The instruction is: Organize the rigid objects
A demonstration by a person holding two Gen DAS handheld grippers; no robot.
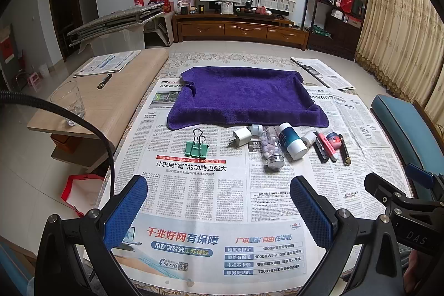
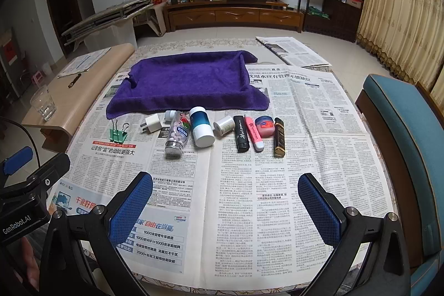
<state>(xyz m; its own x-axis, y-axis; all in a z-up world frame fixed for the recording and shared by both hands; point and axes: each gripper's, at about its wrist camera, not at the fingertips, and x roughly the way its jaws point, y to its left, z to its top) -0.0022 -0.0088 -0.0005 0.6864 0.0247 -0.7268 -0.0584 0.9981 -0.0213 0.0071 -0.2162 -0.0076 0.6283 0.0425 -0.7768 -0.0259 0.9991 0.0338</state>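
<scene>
Ten small things are counted in a row on the newspaper-covered desk [image 2: 277,185], just in front of one purple towel [image 2: 188,79]: one green binder clip [image 2: 120,133], one white charger [image 2: 152,124], one pill bottle [image 2: 177,135], one blue-and-white bottle [image 2: 201,129], two small white containers, one black tube [image 2: 241,133], one pink tube [image 2: 254,136], one small blue jar [image 2: 264,126] and one dark gold-trimmed tube [image 2: 279,137]. The far white container is half hidden. The left gripper [image 1: 219,208] and right gripper [image 2: 226,208] are held spread wide, their fingers touching nothing, well short of the row.

Purple towel [image 2: 186,79], green binder clip [image 2: 119,133], pink highlighter [image 2: 254,135].
</scene>
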